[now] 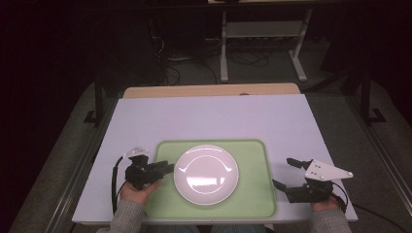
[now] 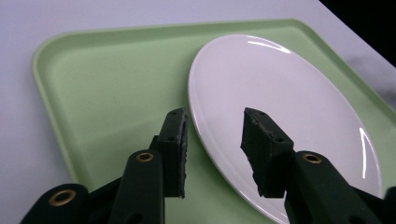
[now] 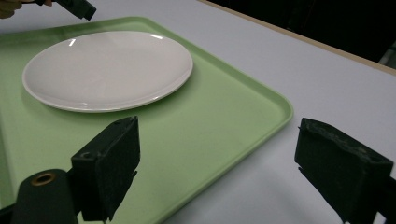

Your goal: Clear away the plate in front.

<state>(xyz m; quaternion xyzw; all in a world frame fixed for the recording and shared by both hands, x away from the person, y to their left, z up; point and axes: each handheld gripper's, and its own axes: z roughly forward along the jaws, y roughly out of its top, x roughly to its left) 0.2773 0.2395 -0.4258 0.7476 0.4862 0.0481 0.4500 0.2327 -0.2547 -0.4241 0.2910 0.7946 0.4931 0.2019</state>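
Close to us, our left gripper [image 1: 167,168] sits over the left side of the green tray [image 1: 252,194]. Its jaws stand partly apart. In the left gripper view, the near edge of the white plate [image 2: 280,93] lies between them, but the pads do not press on it. We hold nothing there.

Our right gripper [image 1: 284,174] waits at the right edge of the tray, well apart from the plate. Its jaws are spread wide. In the right gripper view, one jaw hangs over the tray and the other over the white counter [image 3: 336,79]. Nothing is between them.

A bit farther out, the plate [image 1: 206,174] lies flat in the middle of the tray. It is round and shiny, with no food on it.

The tray rests on the counter [image 1: 214,119]. Beyond the white top, we see a strip of wood [image 1: 209,90] at the far edge.
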